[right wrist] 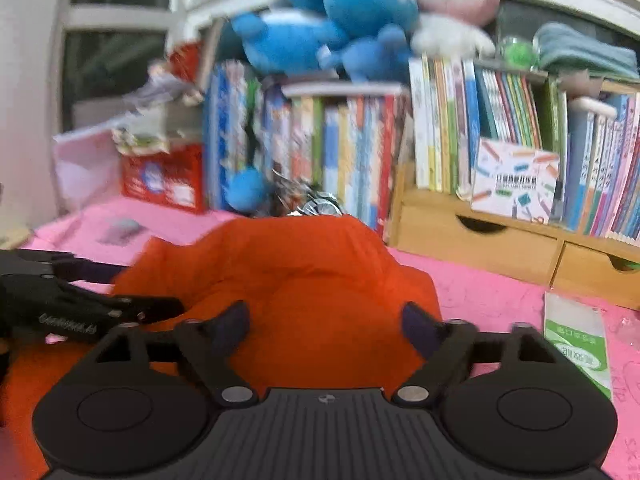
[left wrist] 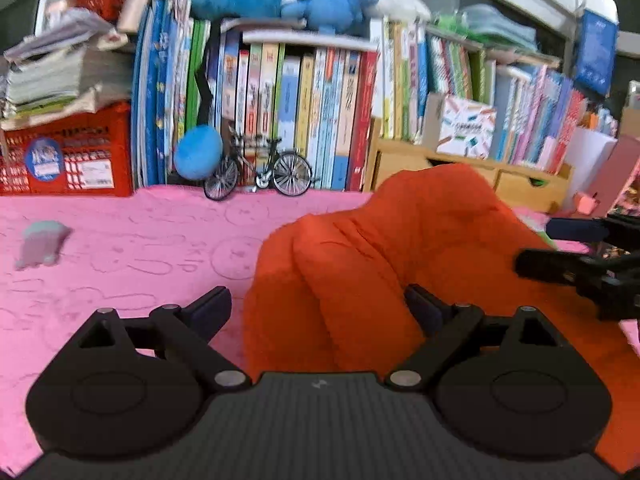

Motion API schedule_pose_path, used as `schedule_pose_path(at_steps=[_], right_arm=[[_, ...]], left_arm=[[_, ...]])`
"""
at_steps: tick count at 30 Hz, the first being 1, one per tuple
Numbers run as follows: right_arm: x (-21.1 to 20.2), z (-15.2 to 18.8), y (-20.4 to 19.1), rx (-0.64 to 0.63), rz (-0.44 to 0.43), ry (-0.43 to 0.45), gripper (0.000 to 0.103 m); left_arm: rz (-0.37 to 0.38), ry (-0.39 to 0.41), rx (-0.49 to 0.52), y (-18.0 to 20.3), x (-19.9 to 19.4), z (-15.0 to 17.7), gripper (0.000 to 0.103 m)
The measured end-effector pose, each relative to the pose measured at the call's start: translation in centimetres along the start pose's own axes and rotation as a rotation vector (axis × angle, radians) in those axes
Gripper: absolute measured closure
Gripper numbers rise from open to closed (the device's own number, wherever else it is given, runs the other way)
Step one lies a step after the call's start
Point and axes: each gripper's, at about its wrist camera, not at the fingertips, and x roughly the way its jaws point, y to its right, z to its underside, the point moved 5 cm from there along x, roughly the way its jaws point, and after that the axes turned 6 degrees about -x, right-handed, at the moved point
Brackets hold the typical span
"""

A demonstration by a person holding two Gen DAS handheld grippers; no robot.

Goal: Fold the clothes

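Where the cloth lies: the worktop [left wrist: 120,248] is covered by a pink sheet printed with faint doodles.
Garment: an orange garment [left wrist: 380,248] is heaped in a rumpled mound on the pink sheet, toward its middle.
Left tool [left wrist: 318,304]: its jaws are spread wide; nothing is gripped, the garment's edge being seen between them.
Right tool [right wrist: 326,322]: its jaws are likewise held wide apart over the garment, with no cloth pinched.
Back of the worktop: upright books [left wrist: 304,112] are packed in a row, with a red crate [left wrist: 68,152] at the left and wooden drawers [right wrist: 500,248] at the right.
Small things: a model bicycle [left wrist: 260,172] is stood before the books.
Above: blue plush toys [right wrist: 320,28] are piled on the books.
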Motion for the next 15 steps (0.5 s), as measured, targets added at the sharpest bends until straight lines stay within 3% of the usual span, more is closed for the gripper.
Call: schedule_pose_path(at_steps=[9,15], right_arm=[[-9.4,2.5,-2.0,0.002,-0.051,0.09,0.01],[-11.1,5.6,-2.7,0.013,-0.036,0.052,0.009]], left_arm=[[0.059,0.059,0.033,2.1,-6.8,2.6,0.001],[0.036,0.047,0.037,2.6,-8.6,4.0,0.0]])
